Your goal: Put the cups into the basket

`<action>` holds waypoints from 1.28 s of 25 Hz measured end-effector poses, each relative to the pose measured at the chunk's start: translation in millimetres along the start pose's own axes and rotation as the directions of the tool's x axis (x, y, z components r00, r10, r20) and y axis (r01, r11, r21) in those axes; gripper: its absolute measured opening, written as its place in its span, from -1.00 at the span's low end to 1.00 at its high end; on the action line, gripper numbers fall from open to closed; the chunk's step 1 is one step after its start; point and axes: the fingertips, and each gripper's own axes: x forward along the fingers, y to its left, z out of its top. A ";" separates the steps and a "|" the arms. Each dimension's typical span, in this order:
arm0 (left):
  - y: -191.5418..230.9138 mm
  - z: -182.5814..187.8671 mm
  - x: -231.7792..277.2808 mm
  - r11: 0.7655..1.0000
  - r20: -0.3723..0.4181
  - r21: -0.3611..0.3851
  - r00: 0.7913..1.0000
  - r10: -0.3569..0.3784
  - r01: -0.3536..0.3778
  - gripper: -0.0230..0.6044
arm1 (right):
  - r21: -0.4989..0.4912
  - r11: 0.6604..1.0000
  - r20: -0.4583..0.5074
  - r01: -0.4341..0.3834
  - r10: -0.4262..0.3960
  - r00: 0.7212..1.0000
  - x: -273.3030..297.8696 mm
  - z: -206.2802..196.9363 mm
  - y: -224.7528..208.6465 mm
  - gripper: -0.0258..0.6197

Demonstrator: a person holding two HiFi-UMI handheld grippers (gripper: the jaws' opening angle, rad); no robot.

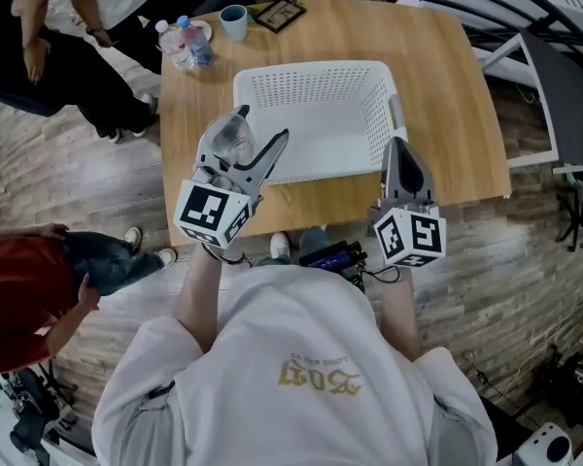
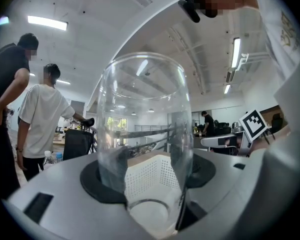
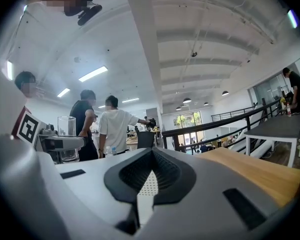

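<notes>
Past the person's white shirt (image 1: 301, 357), the left gripper (image 1: 258, 132) clasps the clear round-bellied glass cup (image 1: 231, 145) upright at the seven-o'clock corner of the white perforated plastic basket (image 1: 311, 70), likely for lowering in, while the right gripper (image 1: 398, 153), pinched together empty, waits at five o'clock.

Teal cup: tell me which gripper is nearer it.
Left. The left gripper, holding a glass, is by the basket's near-left corner; the right gripper is by its near-right corner, farther from the teal cup.

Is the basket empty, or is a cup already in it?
Empty: the basket shows only bare white mesh inside; the glass is held by the left gripper at its left rim.
</notes>
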 end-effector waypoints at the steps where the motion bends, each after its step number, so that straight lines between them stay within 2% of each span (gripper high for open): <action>1: 0.0 1.3 6.2 1.000 0.001 -0.002 1.000 0.006 -0.006 0.01 | 0.001 1.000 -0.005 -0.011 0.011 1.000 5.5 0.7 -4.2 -0.90; 7: 5.8 5.7 45.5 0.998 0.002 -0.016 0.998 0.064 -0.064 0.01 | -0.026 0.991 -0.029 -0.129 0.128 0.991 47.7 7.2 -10.5 -0.90; 15: 14.1 3.5 74.8 0.991 -0.015 -0.014 0.991 0.133 -0.133 0.01 | 0.011 0.967 -0.065 -0.256 0.256 0.965 82.6 -0.9 -10.1 -0.90; 23: 15.0 -1.4 88.4 0.989 -0.030 -0.005 0.989 0.145 -0.145 0.01 | 0.038 0.954 -0.081 -0.299 0.301 0.950 97.2 -4.1 -10.7 -0.89; 28: 14.6 -0.4 99.0 0.994 -0.017 0.001 0.994 0.109 -0.109 0.01 | 0.044 0.947 -0.084 -0.319 0.321 0.943 104.9 -4.1 -5.1 -0.90; 32: 15.9 -7.4 107.4 0.997 -0.022 0.015 0.997 0.076 -0.076 0.01 | 0.037 0.952 -0.074 -0.304 0.306 0.949 113.6 -4.5 -3.8 -0.90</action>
